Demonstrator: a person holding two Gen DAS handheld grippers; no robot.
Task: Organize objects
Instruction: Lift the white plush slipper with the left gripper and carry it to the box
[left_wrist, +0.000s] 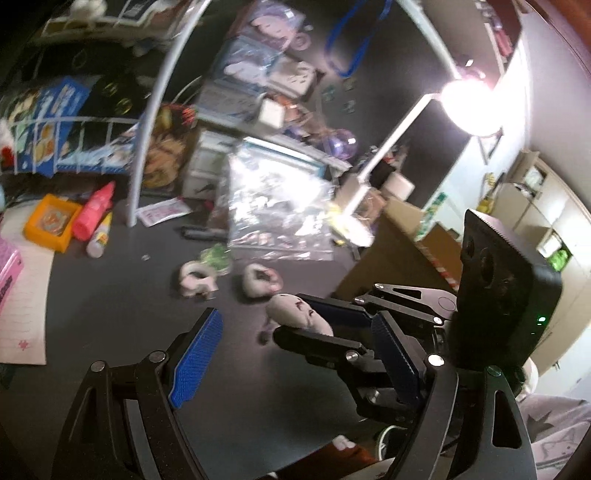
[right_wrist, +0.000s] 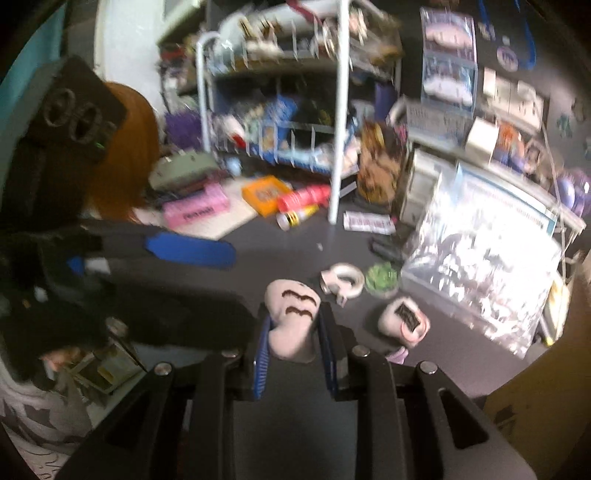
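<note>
— Grippers first: what are the fingers doing?

— On the right gripper (right_wrist: 295, 328) the blue pads pinch a small pinkish plush (right_wrist: 293, 314) with dark brow-like marks — it sits squeezed between the two fingers, above the dark tabletop (right_wrist: 288, 251). The left gripper (left_wrist: 295, 354) has its fingers spread wide with nothing between the pads.

— Where is that plush in the left wrist view?

— Just ahead of the left fingers, between the right gripper's black jaws, which cross the frame from the right.

— What else lies on the table?

— Beyond the plush, a tape roll (right_wrist: 343, 282) beside a green pom-pom-like thing (right_wrist: 382, 277), and nearby a second pale plush piece (right_wrist: 404, 323). Behind them leans a shiny clear plastic bag (right_wrist: 480, 273). Farther left, a red bottle (right_wrist: 304, 197) lies touching an orange box (right_wrist: 264, 194), near the foot of a white wire rack (right_wrist: 338, 147).
</note>
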